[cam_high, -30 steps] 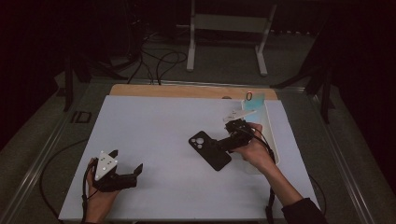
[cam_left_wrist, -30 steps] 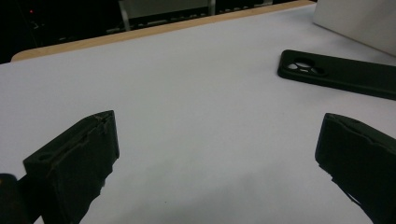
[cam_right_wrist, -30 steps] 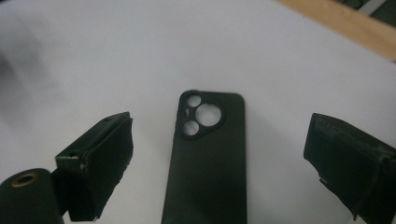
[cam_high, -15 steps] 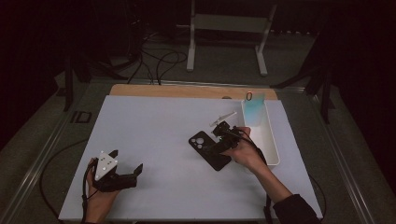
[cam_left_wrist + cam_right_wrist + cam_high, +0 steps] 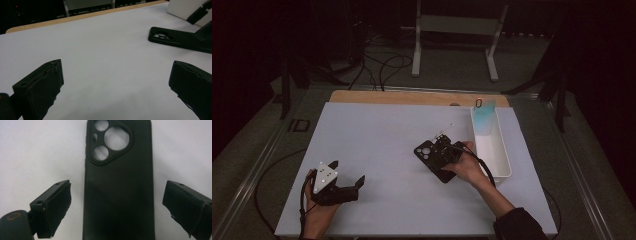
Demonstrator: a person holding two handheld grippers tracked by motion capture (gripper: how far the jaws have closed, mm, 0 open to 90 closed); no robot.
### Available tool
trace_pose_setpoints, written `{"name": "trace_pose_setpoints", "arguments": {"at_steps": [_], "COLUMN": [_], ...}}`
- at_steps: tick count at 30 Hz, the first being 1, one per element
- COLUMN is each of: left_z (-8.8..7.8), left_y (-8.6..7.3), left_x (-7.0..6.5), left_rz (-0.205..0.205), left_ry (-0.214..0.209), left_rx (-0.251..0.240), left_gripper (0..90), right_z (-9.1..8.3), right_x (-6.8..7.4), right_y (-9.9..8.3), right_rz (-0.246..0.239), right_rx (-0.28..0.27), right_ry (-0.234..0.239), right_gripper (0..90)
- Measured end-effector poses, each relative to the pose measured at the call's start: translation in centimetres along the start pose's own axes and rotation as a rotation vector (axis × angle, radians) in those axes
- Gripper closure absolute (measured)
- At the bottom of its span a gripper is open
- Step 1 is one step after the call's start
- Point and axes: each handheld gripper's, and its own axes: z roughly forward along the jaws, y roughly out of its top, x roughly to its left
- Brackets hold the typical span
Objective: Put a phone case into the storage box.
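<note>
Right gripper [image 5: 443, 151] over phone case [image 5: 433, 159].

Black phone case [image 5: 118, 187] flat on white table, camera cutouts up.

Matte black rubbery phone case [image 5: 117, 187], plain, no pattern; white table showing through camera cut-outs. Flat table sheet [image 5: 382, 140] white, unpatterned; pale wood strip [image 5: 412, 97] along far edge. Long rectangular plastic tray [image 5: 492, 145] white, light blue patch at far end. Both hand-held gripper jaws black; left gripper [image 5: 347, 182] topped by grey three-cornered plate.
</note>
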Motion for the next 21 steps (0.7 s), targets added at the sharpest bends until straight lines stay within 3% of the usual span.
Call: {"name": "trace_pose_setpoints", "arguments": {"at_steps": [14, 21], "left_z": [0.1, 0.1], "left_y": [0.0, 0.0], "left_x": [-0.1, 0.0], "left_rz": [0.001, 0.001], "left_ry": [-0.001, -0.001], "left_rx": [0.004, 0.003], "left_gripper": [0.3, 0.2], "right_z": [2.3, 2.5], "right_x": [-0.6, -0.4], "right_y": [-0.8, -0.9], "right_rz": [0.043, 0.032], "right_rx": [0.062, 0.069], "right_ry": [0.004, -0.011], "right_gripper": [8.4, 9.8]}}
